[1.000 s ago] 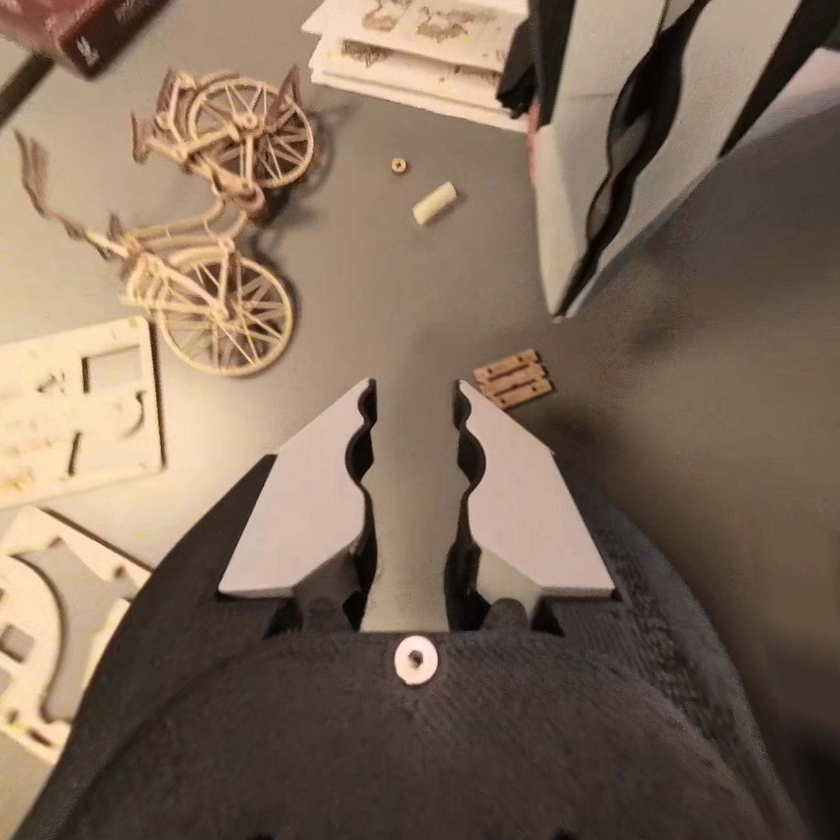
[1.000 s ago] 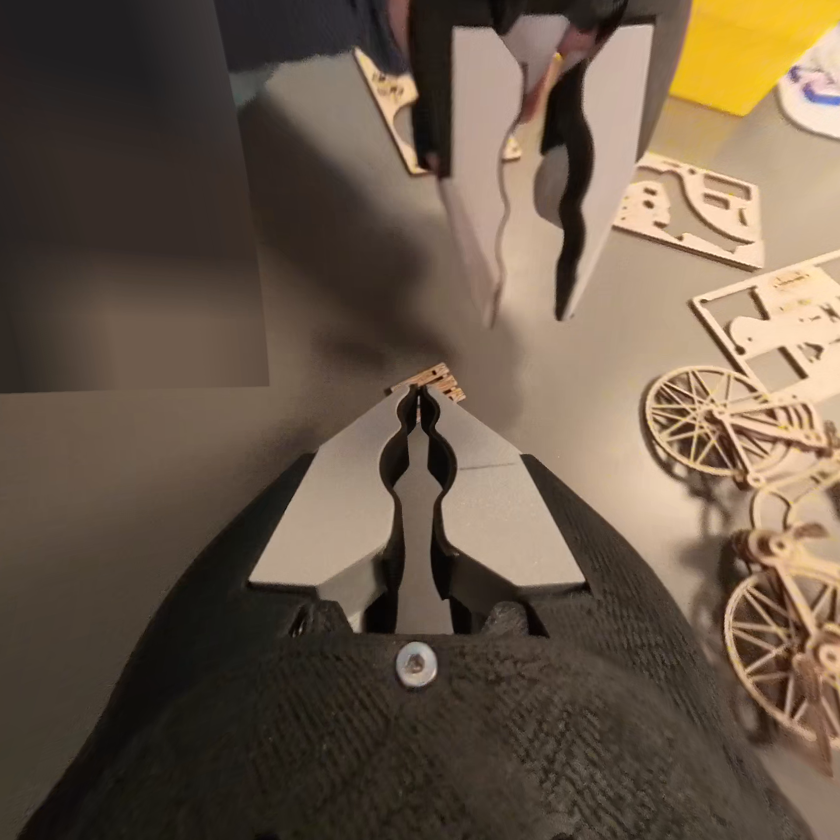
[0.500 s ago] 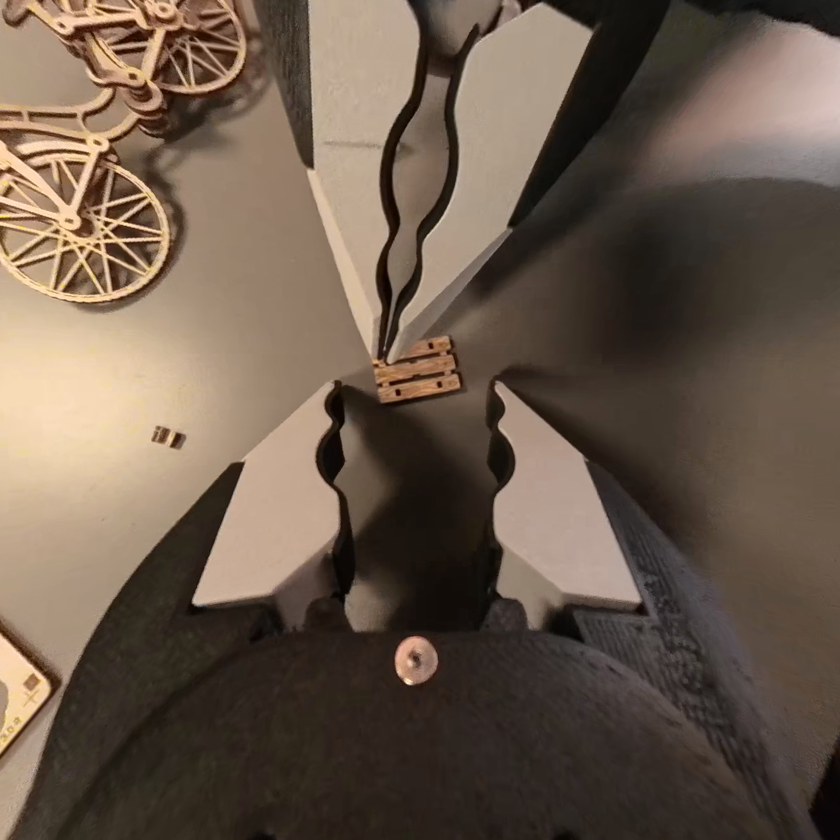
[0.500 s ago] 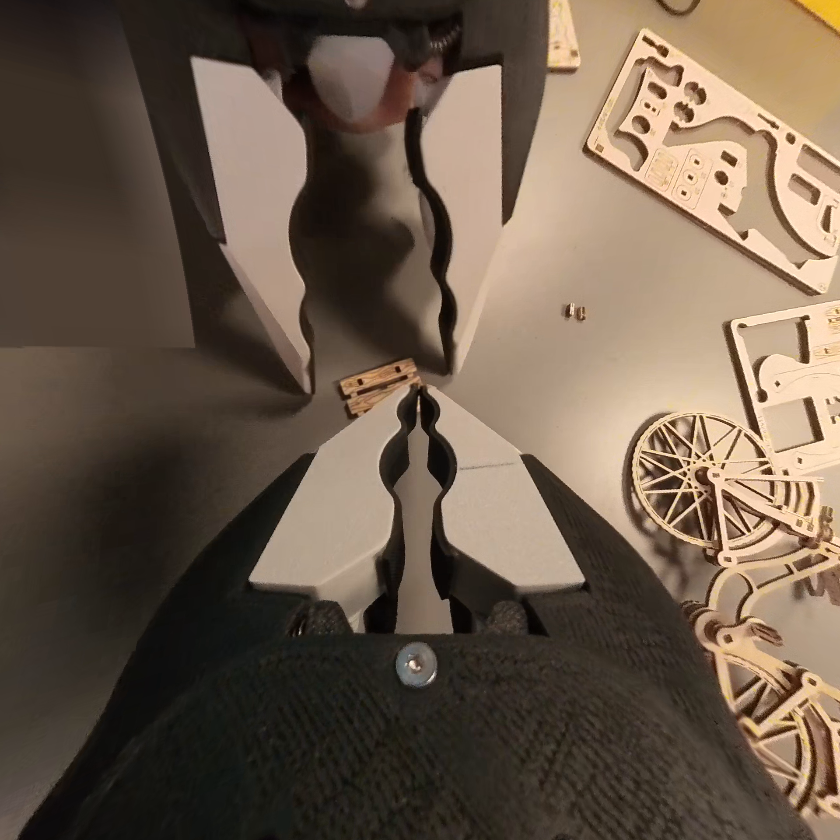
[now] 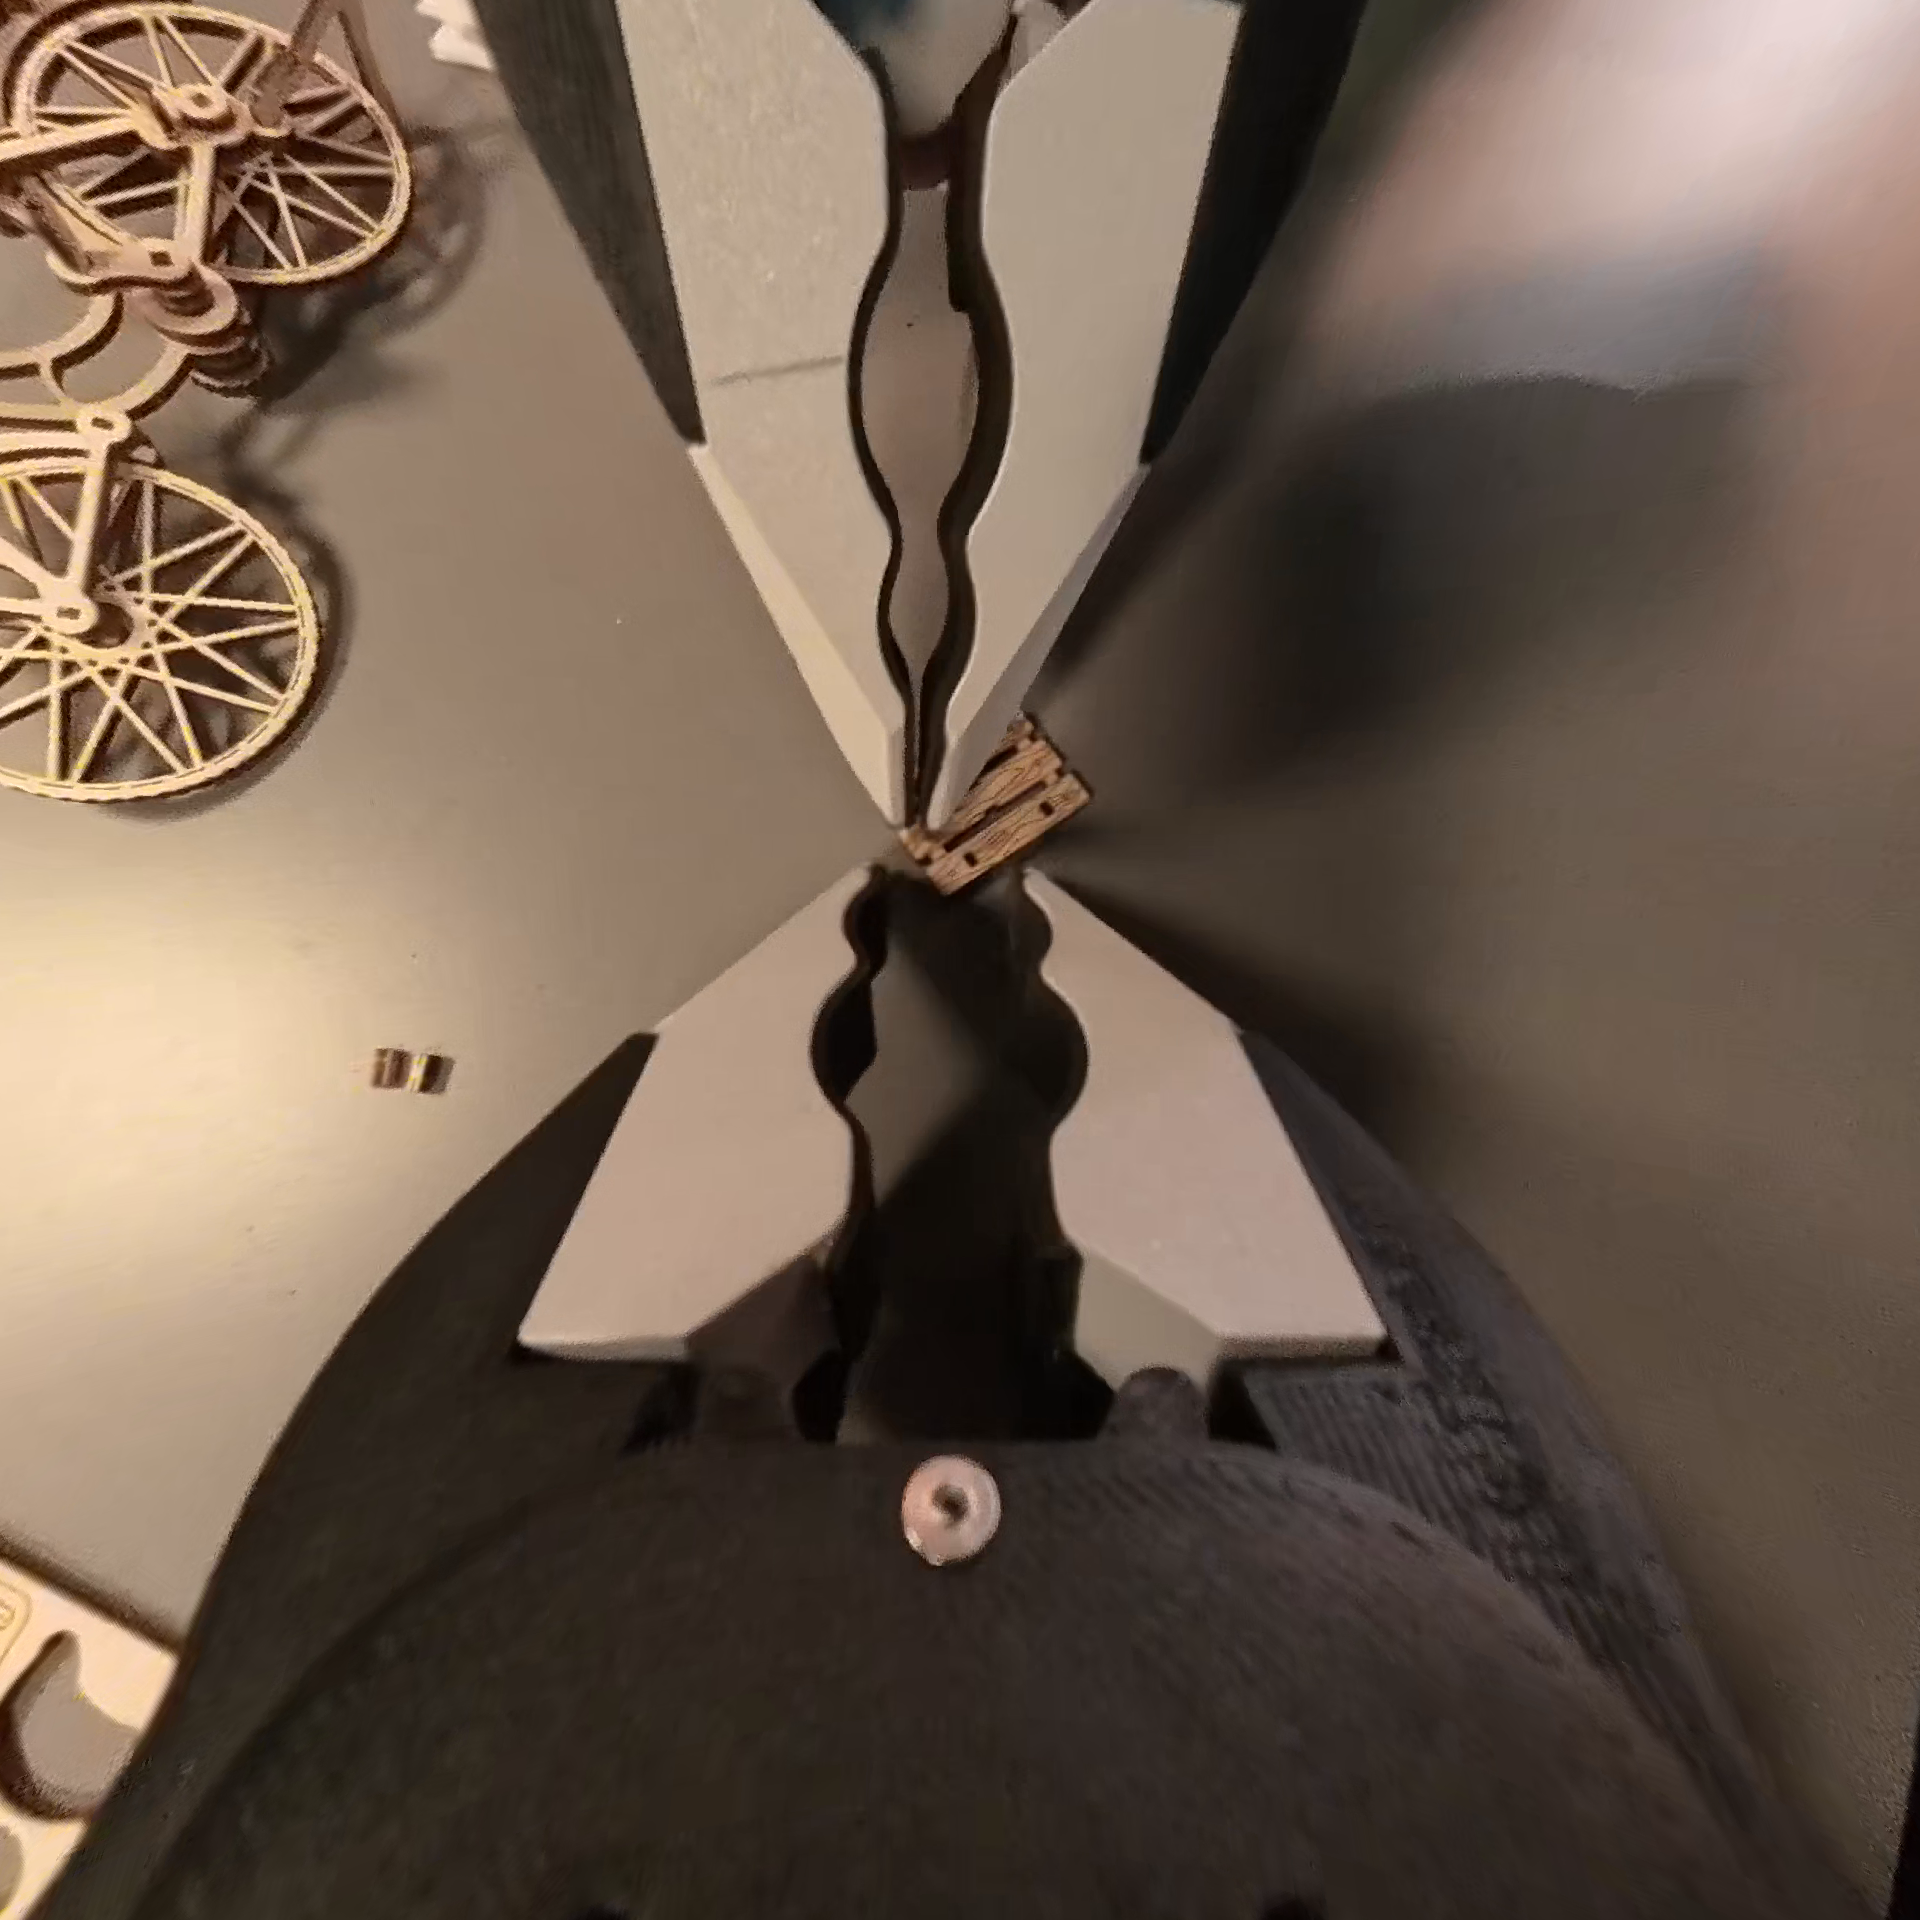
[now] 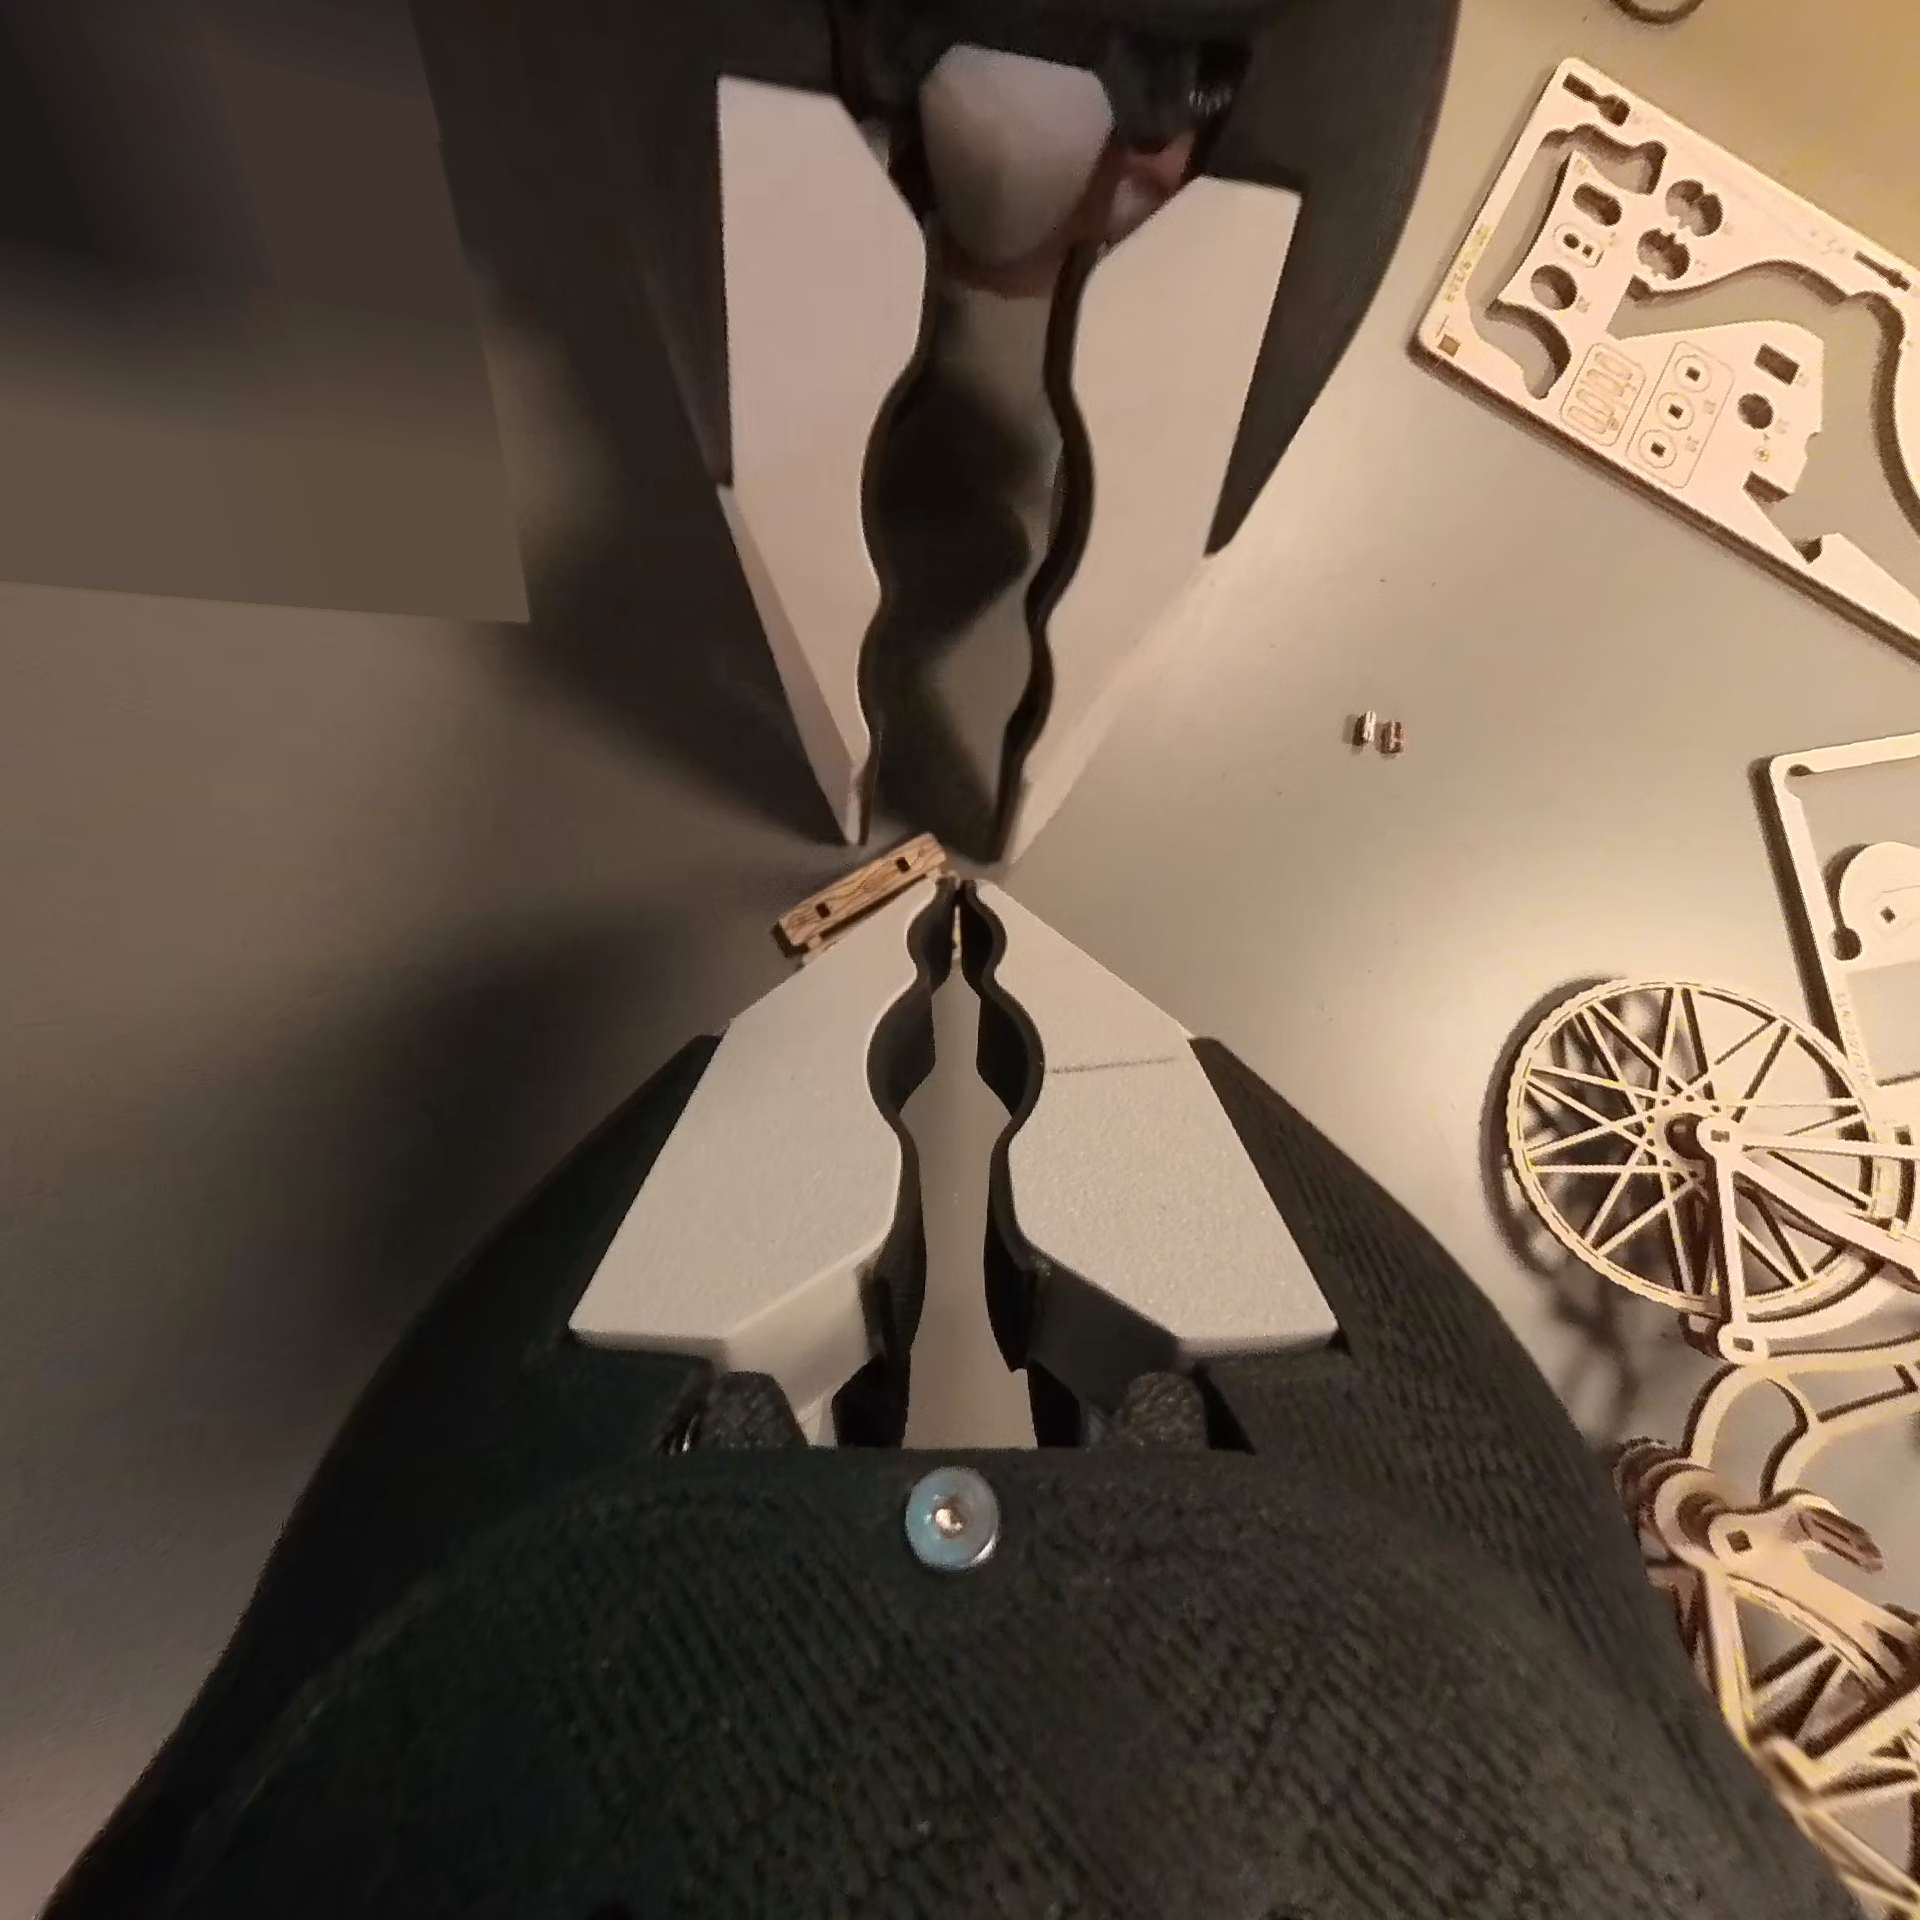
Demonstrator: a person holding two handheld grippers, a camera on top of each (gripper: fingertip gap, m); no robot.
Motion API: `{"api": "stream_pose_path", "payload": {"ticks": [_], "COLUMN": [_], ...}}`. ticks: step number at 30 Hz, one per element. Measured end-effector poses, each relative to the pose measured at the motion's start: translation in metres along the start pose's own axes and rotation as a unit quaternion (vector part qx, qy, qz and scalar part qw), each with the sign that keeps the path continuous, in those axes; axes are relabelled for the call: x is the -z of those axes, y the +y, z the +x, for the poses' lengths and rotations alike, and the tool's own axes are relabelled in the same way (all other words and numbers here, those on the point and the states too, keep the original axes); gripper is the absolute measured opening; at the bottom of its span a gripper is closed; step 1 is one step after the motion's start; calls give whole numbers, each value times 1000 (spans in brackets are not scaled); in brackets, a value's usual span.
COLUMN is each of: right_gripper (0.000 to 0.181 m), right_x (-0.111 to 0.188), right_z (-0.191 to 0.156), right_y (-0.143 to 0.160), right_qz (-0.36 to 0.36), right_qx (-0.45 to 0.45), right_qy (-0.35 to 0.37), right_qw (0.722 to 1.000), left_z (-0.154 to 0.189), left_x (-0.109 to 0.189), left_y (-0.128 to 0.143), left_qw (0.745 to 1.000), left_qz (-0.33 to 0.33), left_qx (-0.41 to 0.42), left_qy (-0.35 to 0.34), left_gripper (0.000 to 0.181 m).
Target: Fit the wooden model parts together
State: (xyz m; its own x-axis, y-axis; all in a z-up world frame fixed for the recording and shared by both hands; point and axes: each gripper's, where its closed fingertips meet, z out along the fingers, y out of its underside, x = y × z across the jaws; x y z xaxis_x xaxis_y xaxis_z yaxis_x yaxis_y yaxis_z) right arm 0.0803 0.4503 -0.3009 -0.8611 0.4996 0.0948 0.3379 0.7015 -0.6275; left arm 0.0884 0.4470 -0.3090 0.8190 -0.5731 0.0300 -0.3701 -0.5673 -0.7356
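Note:
A small slatted wooden part (image 5: 1013, 816) sits tilted just above the grey table, between the two grippers. My right gripper (image 6: 954, 883) is shut on one corner of it; the rest of the part (image 6: 862, 909) sticks out to the left of the tips. The right gripper also shows from above in the left wrist view (image 5: 916, 816). My left gripper (image 5: 948, 873) is open and empty, its tips close on either side of the part's near edge. It faces the right gripper tip to tip in the right wrist view (image 6: 935, 840).
A wooden bicycle model (image 5: 156, 623) lies to the left, and shows at the right in the right wrist view (image 6: 1683, 1143). Two tiny pegs (image 5: 410, 1070) lie loose on the table. Punched-out plywood sheets (image 6: 1662, 343) lie at the far right.
The left gripper has moved in until its tips meet the part, and its jaws have narrowed. The right gripper stays shut, and the part now sits tilted in its tips.

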Motion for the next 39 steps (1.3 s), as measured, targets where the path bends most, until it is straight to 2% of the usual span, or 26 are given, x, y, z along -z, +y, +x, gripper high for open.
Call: {"api": "stream_pose_path", "payload": {"ticks": [5,8,12,15,20,22,24,26,30,32,35,36,37,39], "right_gripper": [0,0,0,0,0,0,0,0,0,0,0,0,0,0], "right_x": [9,13,17,14,10,8,10,12,9,7,3,2,0,0], "right_z": [-12,-13,-3,-7,-25,-30,-23,-14,1,1,0,0,1,1], "right_y": [0,5,13,17,14,11,6,1,-4,-7,-9,-8,-7,-7], "right_qz": [10,-1,-4,-6,3,3,12,20,19,20,11,4,-2,-8], "right_qx": [-23,-23,-41,-51,-63,-64,-67,-78,-97,-100,-93,-91,-90,-88], "right_qy": [-15,8,55,45,10,2,24,43,46,29,5,2,-1,-8], "right_qw": [1000,1000,998,998,998,998,997,996,994,994,996,996,996,996], "left_z": [4,12,12,10,16,22,31,26,32,44,48,44,37,21], "left_x": [5,1,-7,-7,1,5,10,16,23,22,17,15,15,17], "left_y": [2,-3,-8,-5,0,3,4,4,-2,-4,-3,-3,-3,-7], "left_qw": [999,998,1000,1000,999,999,998,997,995,996,990,984,976,961], "left_qz": [15,12,10,3,20,25,33,44,72,79,60,50,44,45], "left_qx": [2,24,25,16,40,46,52,56,47,-6,-122,-154,-175,-186], "left_qy": [36,52,6,-23,-22,-10,17,12,43,41,-44,-80,-122,-197], "left_gripper": [40,53,64,68,70,69,67,63,36,26,24,9,0,0]}}
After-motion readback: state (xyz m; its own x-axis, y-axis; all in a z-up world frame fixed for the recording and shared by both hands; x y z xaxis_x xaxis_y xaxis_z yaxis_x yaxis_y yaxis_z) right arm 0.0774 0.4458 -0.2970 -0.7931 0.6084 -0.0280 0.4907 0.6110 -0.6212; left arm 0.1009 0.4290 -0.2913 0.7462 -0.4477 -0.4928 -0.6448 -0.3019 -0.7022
